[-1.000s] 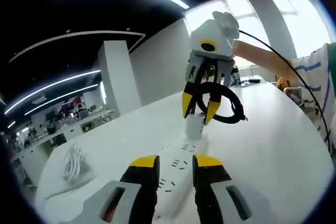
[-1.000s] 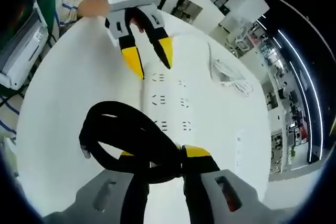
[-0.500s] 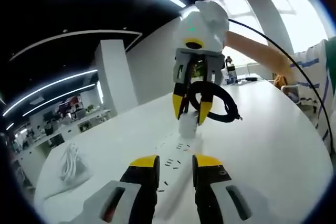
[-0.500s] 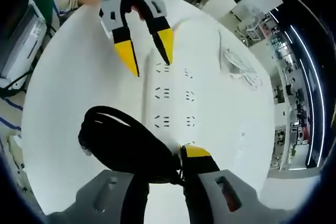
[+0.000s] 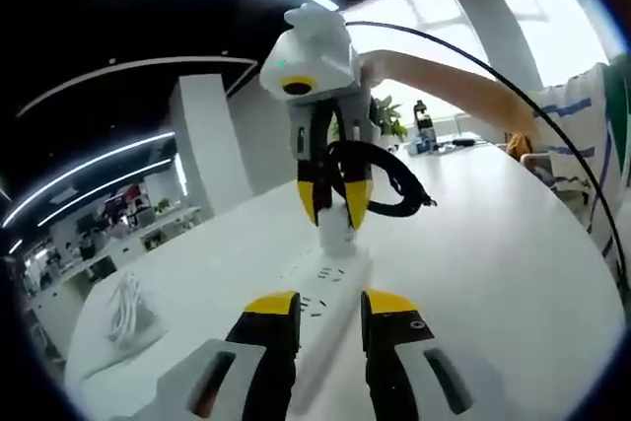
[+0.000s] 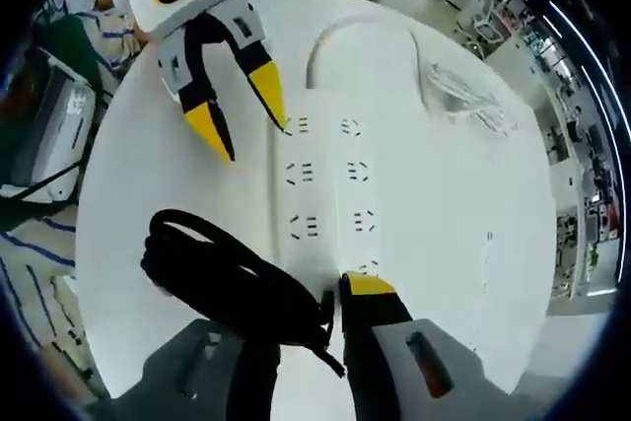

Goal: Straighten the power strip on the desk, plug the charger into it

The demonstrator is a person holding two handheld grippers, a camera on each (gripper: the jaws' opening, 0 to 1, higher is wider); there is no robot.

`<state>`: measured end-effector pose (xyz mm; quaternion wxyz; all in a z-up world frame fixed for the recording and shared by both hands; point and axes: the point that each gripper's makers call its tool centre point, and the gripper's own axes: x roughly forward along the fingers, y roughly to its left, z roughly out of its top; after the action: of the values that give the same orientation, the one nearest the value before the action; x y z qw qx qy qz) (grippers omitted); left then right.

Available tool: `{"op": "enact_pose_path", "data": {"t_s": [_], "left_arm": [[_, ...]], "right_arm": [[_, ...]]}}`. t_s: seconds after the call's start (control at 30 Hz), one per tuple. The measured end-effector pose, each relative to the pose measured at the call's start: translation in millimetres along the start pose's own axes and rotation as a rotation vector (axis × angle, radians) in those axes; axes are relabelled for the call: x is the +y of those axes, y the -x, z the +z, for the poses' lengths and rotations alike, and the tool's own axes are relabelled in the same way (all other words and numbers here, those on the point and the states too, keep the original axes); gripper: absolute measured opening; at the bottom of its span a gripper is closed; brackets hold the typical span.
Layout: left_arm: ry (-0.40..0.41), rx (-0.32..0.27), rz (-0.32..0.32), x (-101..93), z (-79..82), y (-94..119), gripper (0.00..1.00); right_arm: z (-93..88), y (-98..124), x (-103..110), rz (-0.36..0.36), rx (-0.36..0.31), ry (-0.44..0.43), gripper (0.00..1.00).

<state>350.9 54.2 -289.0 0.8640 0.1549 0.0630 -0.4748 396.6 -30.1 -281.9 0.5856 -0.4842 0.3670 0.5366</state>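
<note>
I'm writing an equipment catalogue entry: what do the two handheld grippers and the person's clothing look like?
Both grippers match. The right gripper has a white rounded housing with a green light, grey linkages and black jaws ending in yellow tips; a thin black cable arcs from it. The left gripper looks the same. The person wears a white sleeve with blue stripes.

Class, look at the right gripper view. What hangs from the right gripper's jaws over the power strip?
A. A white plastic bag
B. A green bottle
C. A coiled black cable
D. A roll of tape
C. In the right gripper view a coiled black cable bunches at the right gripper, above the white power strip on the desk.
</note>
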Motion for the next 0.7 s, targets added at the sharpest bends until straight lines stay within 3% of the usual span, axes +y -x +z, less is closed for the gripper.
{"op": "enact_pose_path", "data": {"t_s": [0.13,0.23,0.37,0.43,0.57,0.7], "left_arm": [[0.003,0.005,-0.002,0.0,-1.6,-0.3,0.24],[0.020,0.003,-0.006,0.8,-1.6,-1.7,0.24],[0.039,-0.003,-0.015,-0.4,-0.6,-2.3,0.24],[0.041,0.000,-0.013,-0.4,-1.7,-2.6,0.24],[0.041,0.012,-0.009,-0.2,-5.1,-3.0,0.24],[0.044,0.003,-0.013,-1.2,-2.2,-3.9,0.24]], "right_arm": [[0.0,-0.4,4.4,-0.015,-0.016,0.057,0.22],[2.0,-1.9,2.5,-0.011,-0.015,0.040,0.22],[4.2,-4.7,3.3,-0.006,0.056,0.050,0.22],[2.3,-4.4,2.3,-0.001,0.052,0.046,0.22],[-0.3,-2.4,2.9,0.005,-0.028,0.057,0.22],[1.6,-4.0,3.3,-0.008,0.013,0.072,0.22]]}}
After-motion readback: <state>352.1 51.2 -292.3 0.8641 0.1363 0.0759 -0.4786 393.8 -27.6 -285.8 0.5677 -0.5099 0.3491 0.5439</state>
